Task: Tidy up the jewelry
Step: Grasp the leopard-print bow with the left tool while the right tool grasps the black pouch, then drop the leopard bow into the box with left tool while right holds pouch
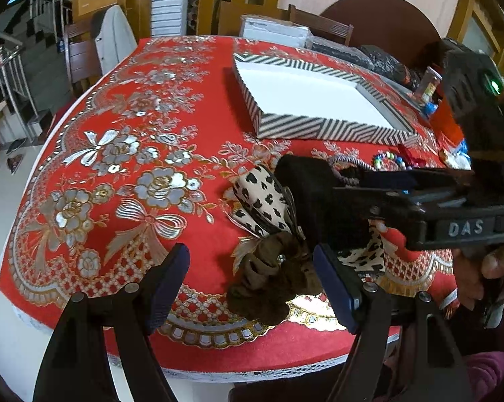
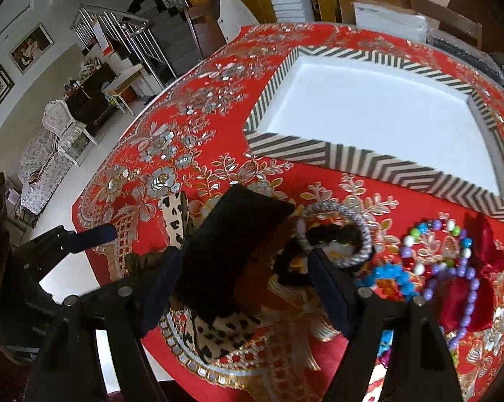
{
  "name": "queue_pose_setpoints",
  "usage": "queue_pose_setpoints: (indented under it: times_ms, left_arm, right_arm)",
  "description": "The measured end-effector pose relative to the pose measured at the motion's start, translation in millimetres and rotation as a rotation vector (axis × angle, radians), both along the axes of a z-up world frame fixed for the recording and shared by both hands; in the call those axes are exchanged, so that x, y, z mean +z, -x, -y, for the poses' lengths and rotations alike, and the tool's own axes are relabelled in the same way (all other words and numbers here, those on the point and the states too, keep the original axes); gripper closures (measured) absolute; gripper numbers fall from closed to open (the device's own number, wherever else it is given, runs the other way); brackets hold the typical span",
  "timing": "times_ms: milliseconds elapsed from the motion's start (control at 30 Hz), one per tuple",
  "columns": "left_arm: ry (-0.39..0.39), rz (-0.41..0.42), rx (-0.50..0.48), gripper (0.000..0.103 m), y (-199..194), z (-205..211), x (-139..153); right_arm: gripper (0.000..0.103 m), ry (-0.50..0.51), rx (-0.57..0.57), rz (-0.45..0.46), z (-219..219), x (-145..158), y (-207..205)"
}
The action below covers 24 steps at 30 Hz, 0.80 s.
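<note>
Between my left claw's [image 1: 252, 281] wide-spread fingers, closest to that camera, lies a brown scrunchie [image 1: 272, 278] near the table's front edge; neither pad touches it. Just behind it sits a leopard-print bow [image 1: 262, 201], partly covered by a black pouch [image 1: 305, 197].

My right claw [image 2: 248, 284] reaches in from the right. In its own view the fingers stand apart on either side of the pouch's near end, with a gap showing at the right finger, so I judge it is bracketing the pouch rather than clamped on it. The approach looks meant to lift the pouch off the pile so the pieces beneath can be sorted.

More jewelry lies to the right on the red tablecloth [image 2: 144, 154]: a grey rope bangle [image 2: 349, 231] looped with a dark band, a string of mixed beads [image 2: 429, 241], purple beads [image 2: 466, 298], a blue piece [image 2: 392, 278] and a red ribbon bow [image 2: 486, 251].

Beyond them sits a striped tray [image 2: 352, 157] with a bare white floor, nothing in it yet. It is probably where the pieces go, which would explain why everything is gathered just in front of it.
</note>
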State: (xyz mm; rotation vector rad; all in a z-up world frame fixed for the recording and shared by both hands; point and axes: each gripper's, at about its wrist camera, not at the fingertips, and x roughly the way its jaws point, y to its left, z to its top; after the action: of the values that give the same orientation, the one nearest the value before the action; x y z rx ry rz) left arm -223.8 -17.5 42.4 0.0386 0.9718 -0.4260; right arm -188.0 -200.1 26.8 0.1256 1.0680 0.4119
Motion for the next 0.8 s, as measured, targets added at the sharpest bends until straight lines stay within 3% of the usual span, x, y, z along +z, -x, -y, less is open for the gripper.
queue_pose_setpoints:
  times_ms: [133, 200, 233, 267, 300, 333, 400, 533, 800]
  left_arm:
    - [-0.023, -0.003, -0.026, 0.035, 0, 6, -8]
    - [-0.016, -0.014, -0.026, 0.035, -4, 6, -11]
    - [0.0, -0.02, -0.025, 0.04, -6, 5, -13]
    - [0.008, -0.027, -0.023, 0.046, -8, 4, -15]
    - [0.011, -0.036, -0.023, 0.061, -9, 5, -17]
    - [0.02, -0.053, -0.03, 0.078, -11, 5, -19]
    - [0.03, -0.061, -0.035, 0.087, -12, 5, -21]
    - [0.062, -0.051, -0.041, 0.096, -12, 3, -15]
    - [0.073, 0.027, -0.043, 0.099, -11, 3, 16]
  right_arm:
    - [0.029, -0.031, -0.005, -0.032, -3, -10, -8]
    - [0.043, -0.045, 0.006, -0.046, -6, -15, -11]
    - [0.047, -0.05, 0.017, -0.047, -9, -17, -13]
    - [0.059, -0.052, 0.026, -0.045, -11, -18, -13]
    - [0.076, -0.053, 0.042, -0.04, -13, -19, -13]
    - [0.081, -0.042, 0.044, -0.028, -15, -18, -11]
    - [0.09, -0.038, 0.044, 0.011, -14, -13, -7]
    - [0.091, -0.04, 0.037, 0.083, -4, 6, 0]
    - [0.091, -0.098, -0.033, 0.155, 35, 36, 8]
